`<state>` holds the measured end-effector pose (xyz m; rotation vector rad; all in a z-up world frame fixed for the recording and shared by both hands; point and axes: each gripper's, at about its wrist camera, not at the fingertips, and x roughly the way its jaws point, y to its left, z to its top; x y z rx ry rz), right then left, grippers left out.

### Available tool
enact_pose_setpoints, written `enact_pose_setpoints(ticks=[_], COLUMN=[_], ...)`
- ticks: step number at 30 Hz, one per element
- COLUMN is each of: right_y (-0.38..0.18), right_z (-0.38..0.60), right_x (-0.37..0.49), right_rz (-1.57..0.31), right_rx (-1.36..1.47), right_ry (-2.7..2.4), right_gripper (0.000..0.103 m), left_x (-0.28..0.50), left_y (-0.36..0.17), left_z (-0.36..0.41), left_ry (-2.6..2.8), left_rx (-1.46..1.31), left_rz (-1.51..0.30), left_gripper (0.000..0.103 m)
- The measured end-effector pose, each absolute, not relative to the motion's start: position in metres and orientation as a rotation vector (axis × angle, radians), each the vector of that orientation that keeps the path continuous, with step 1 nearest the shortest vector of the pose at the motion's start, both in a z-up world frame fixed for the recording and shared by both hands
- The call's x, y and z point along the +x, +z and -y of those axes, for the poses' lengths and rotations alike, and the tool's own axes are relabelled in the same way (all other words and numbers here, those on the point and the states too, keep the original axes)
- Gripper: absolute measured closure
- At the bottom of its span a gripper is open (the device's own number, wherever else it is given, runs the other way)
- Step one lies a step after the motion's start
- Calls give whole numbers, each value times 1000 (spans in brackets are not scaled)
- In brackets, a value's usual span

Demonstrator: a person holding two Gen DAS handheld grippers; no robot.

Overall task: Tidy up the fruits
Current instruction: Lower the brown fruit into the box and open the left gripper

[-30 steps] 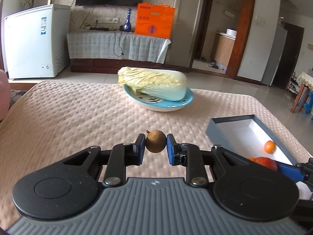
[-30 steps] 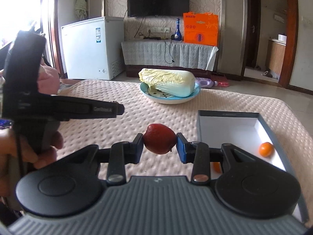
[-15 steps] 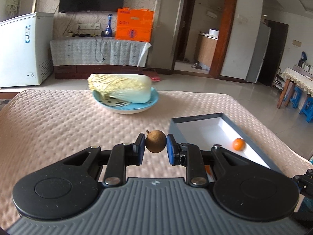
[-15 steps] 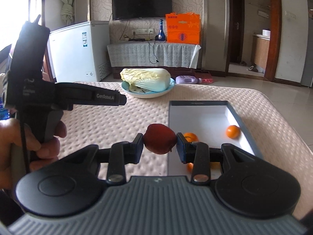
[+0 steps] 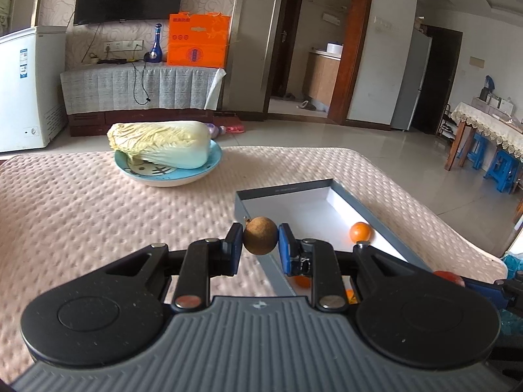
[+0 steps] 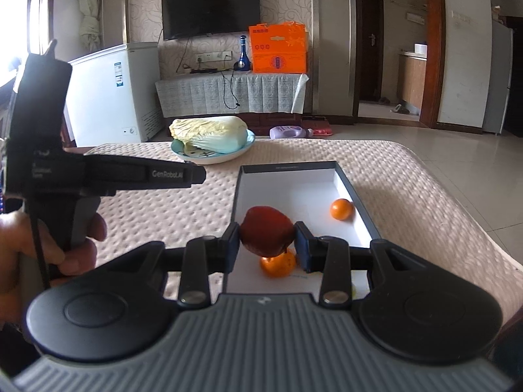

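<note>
Left gripper: your left gripper [image 5: 260, 240] is clenched on a small brown fruit [image 5: 260, 236], the pads pinching it at its widest part so it cannot roll out; it sits at the centre of the left view.
Right gripper: your right gripper [image 6: 266, 240] grips a dark red fruit [image 6: 265, 232] the same way, side to side, at the centre of the right view.
Box: the grey box [image 6: 243, 176] with the white floor lies open at centre right on the quilted table [image 5: 81, 215]; it looks like the place where you gather the fruit.
Fruit already in: one orange [image 6: 341, 209] rests against the right wall, another orange [image 6: 278, 264] lies just below the red fruit in the picture.
Position: the red fruit appears to hang over the near end of the box, the brown one close to its near left corner, though height above the floor is hard to judge.
Cabbage: the cabbage [image 5: 160, 143] rests on a blue plate [image 5: 215, 163] in the upper left, well apart from the box, probably because it is no fruit.
</note>
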<state>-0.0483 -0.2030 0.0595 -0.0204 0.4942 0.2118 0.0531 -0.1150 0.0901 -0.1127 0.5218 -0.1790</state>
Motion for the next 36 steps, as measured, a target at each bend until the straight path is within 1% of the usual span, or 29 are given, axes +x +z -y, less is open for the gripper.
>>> enact_pose_setpoints(ticks=[14, 36], right_y=[53, 49], right_z=[221, 246], right_x=[-46, -51], right_rz=[-526, -561], right_rx=[-22, -21], right_ry=[204, 183], right_gripper=[64, 64], left_x=[66, 92], left_y=[87, 67], left_z=[138, 193], left_ry=[-228, -288], left_rx=[-119, -104], left_rz=[-528, -569], left_gripper=[75, 75])
